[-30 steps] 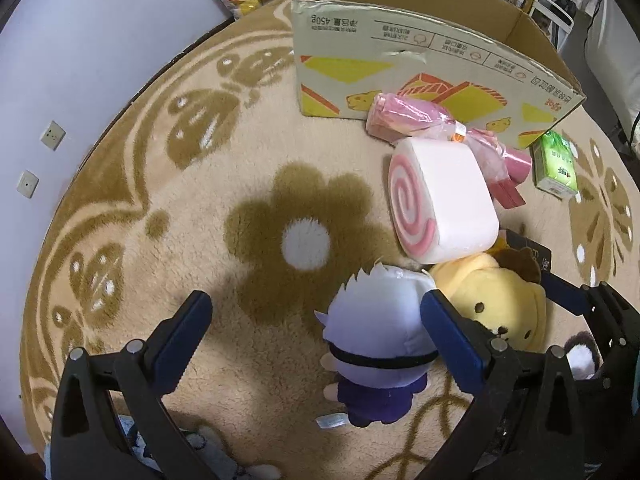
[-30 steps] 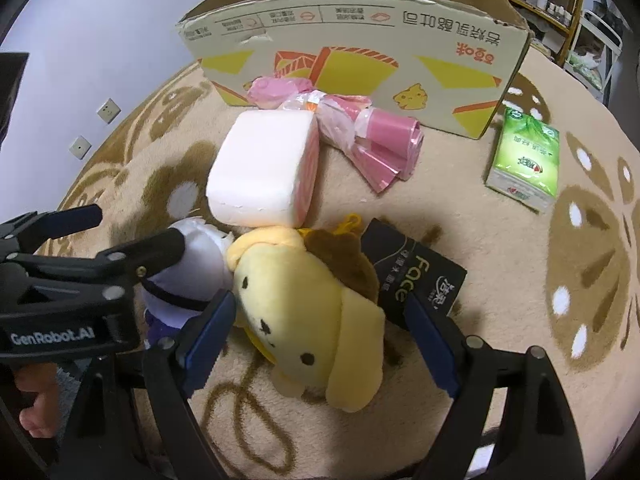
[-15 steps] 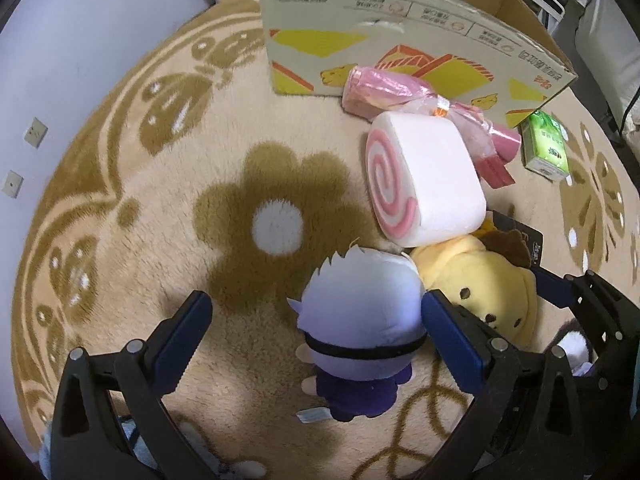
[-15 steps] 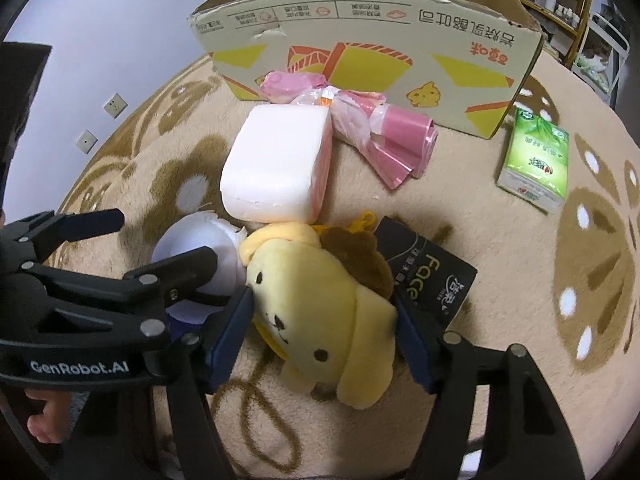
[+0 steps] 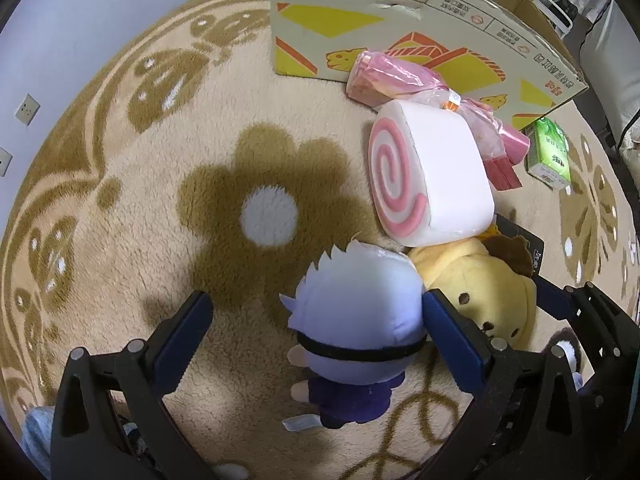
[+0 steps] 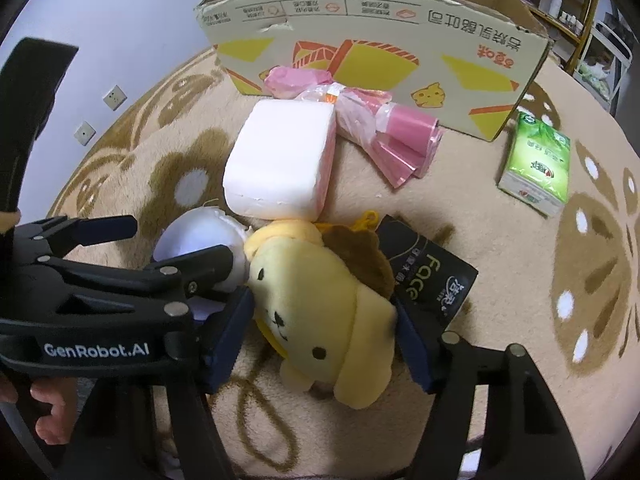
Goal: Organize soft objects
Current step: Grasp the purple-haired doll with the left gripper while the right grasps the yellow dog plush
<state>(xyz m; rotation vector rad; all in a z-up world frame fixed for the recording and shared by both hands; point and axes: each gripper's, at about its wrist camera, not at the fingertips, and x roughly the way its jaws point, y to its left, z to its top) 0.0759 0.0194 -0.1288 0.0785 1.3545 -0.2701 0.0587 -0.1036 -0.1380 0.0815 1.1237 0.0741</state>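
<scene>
On the beige flowered rug (image 5: pixel 120 208), the right gripper (image 6: pixel 324 338) pointed steeply down over the yellow dog plush (image 6: pixel 320 300), its blue pads (image 6: pixel 230 332) pressing the toy's head from both sides; the jaws had just been closing, and the plush sat squeezed between them at about half their spread. Just beside it, the left gripper (image 5: pixel 316 334) stood wide apart around the white-haired doll (image 5: pixel 356 320): one pad touched or nearly touched the doll's head on the side nearest the dog, while the other was well clear, with bare rug between. Behind both toys lay the swirl-roll cushion (image 5: pixel 428 176), touching the dog plush, and behind that a pink plastic bundle (image 6: pixel 372 128) rested against the open cardboard box (image 6: pixel 372 40). A black packet (image 6: pixel 428 280) lay partly under the dog plush, and a green tissue pack (image 6: pixel 536 168) lay apart near the box's corner.
</scene>
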